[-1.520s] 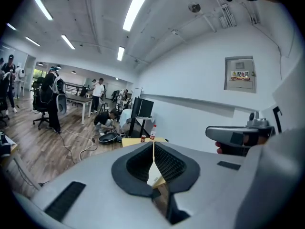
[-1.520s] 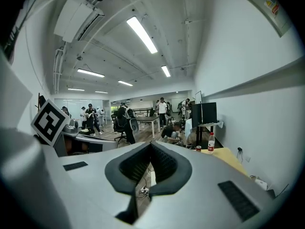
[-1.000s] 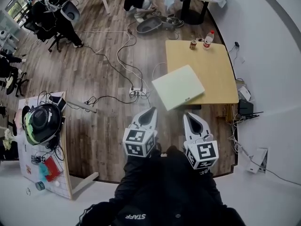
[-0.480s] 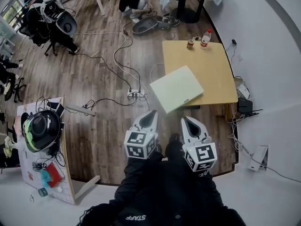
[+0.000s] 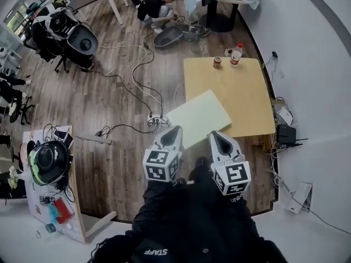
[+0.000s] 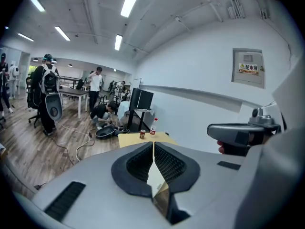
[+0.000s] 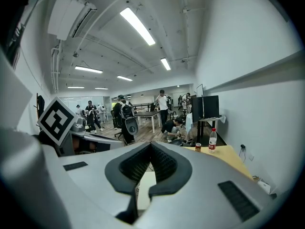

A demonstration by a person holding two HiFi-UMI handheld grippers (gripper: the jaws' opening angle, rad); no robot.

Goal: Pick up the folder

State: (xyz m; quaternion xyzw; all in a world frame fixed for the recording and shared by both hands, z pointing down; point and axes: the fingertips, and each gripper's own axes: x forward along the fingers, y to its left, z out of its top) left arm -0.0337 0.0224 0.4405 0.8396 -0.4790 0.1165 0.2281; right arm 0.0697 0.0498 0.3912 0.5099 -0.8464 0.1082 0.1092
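Note:
The folder (image 5: pixel 199 118) is a pale, flat rectangle lying on the near left corner of a wooden table (image 5: pixel 247 97), with one edge hanging past it. My left gripper (image 5: pixel 175 130) is shut and empty, its tip just short of the folder's near edge. To its right my right gripper (image 5: pixel 214 135) is also shut and empty, its tip at the folder's near right edge. In the left gripper view the jaws (image 6: pixel 153 148) meet, with the folder (image 6: pixel 156 181) showing below them. The right gripper view shows closed jaws (image 7: pixel 150 149) over the folder (image 7: pixel 145 190).
A can (image 5: pixel 217 62) and a bottle (image 5: pixel 236 53) stand at the table's far edge. A power strip (image 5: pixel 155 119) and cables lie on the wood floor left of the folder. A low table with a helmet (image 5: pixel 48 160) is at the left. A person (image 5: pixel 156 4) crouches far back.
Both grippers have come forward toward the table, and the folder now lies right at their tips. Both stayed shut.

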